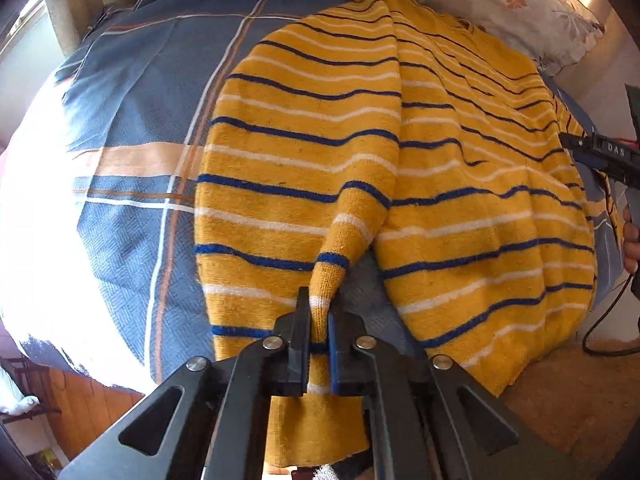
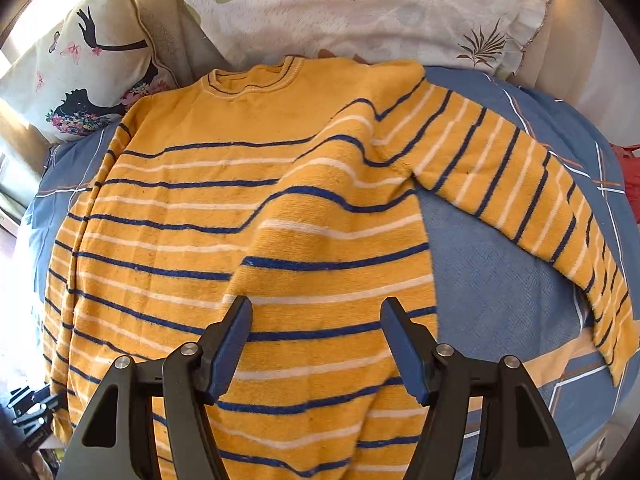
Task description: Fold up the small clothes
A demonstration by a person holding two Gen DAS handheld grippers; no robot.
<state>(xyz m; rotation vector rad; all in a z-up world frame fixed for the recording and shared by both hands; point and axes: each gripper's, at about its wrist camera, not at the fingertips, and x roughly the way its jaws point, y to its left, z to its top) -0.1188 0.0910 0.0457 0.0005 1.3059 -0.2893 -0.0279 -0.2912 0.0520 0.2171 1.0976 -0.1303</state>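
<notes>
- Now the left gripper point(image 1: 319, 334) pinches a fold of the yellow knit sweater with blue and white stripes point(image 2: 256, 216).
- Sweater lies spread on the blue checked bedspread point(image 2: 492, 280).
- Right gripper point(image 2: 316, 344) hovers above it, jaws apart, empty.

The left gripper point(image 1: 319, 330) is pointing steeply down and pinching tight. The right gripper point(image 2: 316, 344) is pointing down too, with its jaws standing wide apart, holding nothing.
</notes>
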